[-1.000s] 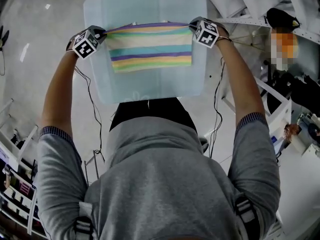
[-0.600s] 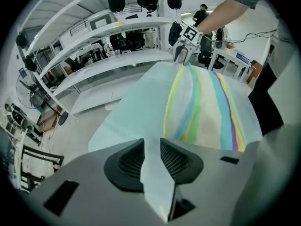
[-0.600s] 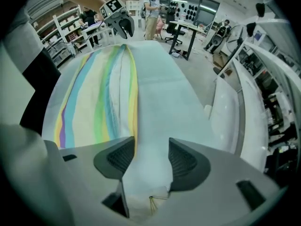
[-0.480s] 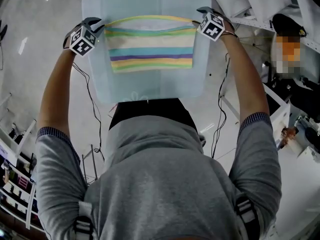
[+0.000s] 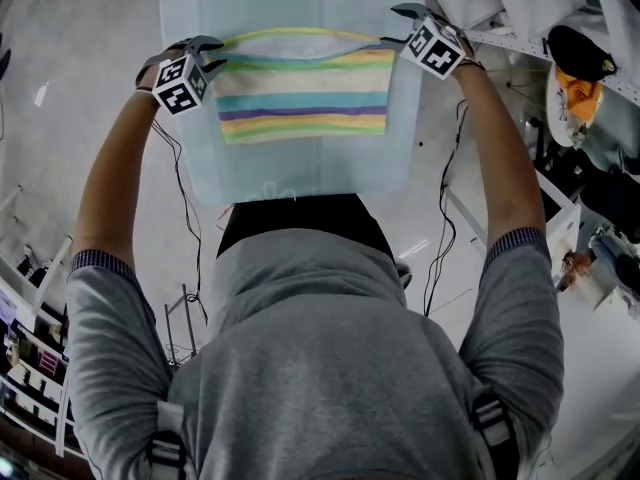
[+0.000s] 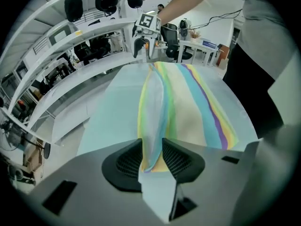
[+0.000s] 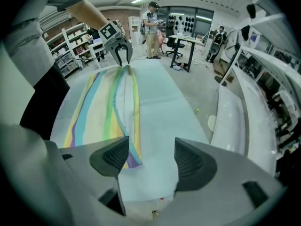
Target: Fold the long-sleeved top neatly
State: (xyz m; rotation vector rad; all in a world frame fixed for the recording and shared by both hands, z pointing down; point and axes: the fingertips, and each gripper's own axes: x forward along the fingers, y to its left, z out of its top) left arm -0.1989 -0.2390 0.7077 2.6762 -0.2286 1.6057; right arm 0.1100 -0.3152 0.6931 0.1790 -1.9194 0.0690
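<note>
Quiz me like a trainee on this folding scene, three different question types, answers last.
1. True or false: the right gripper clamps the striped top.
2. Between the left gripper's jaws: A) nothing, B) a fold of the top, C) a cable?
3. The top lies on a light ___ table.
Key: 1 false; its jaws have just been opening, top's corner loose beside one pad. 2 B; jaws also just opening. 3 blue.

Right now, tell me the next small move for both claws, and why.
Probably lift both clear of the striped top: the right claw has just opened wide beside its edge, and the left claw has been opening with a fold loose between its pads.
</note>
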